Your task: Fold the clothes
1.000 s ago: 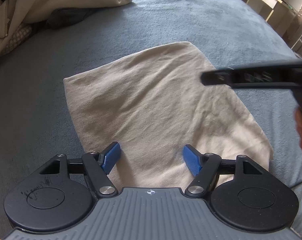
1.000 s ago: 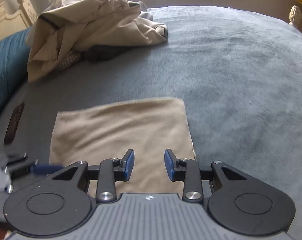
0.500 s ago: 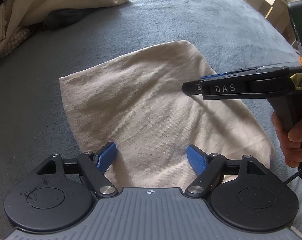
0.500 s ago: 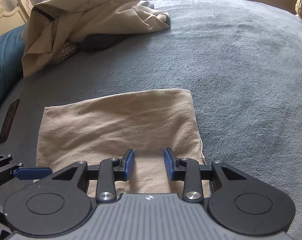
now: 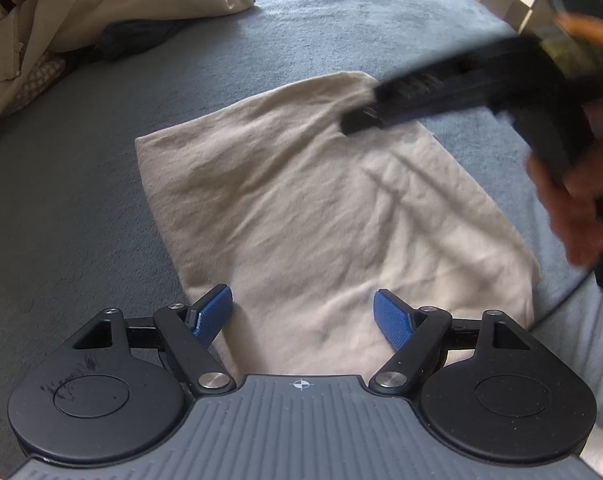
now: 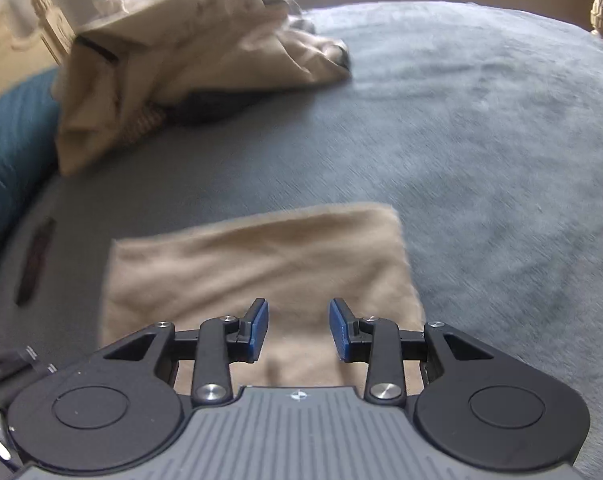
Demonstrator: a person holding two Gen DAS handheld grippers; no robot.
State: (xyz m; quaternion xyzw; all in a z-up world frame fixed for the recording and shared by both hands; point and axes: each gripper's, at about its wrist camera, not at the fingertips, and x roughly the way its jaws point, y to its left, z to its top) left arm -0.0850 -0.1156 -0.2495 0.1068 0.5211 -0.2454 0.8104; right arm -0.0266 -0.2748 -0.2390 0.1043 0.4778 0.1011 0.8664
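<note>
We found the beige folded cotton garment (image 5: 321, 216) lying flat as a neat rectangle on the grey-blue plush bedspread (image 6: 481, 140), towards its near edge and well clear of its far side. It looked already folded down to a compact shape, with only light creases across its top layer; one more fold or a smoothing pass seemed all it could need. Our left gripper (image 5: 303, 312) hovered over the garment's near edge with its blue pads (image 5: 213, 312) wide apart and nothing between them. Our right gripper (image 6: 298, 328) hung above the same near edge, its jaws apart by a narrower gap, gripping no cloth. In the left view the right tool crossed over the garment's far right corner, blurred, with a hand (image 5: 573, 208) on its handle. Near the bedspread's far left corner sat a heap of unfolded tan and dark clothes (image 6: 189, 52), which we judged to be the bulk of the work left.
</note>
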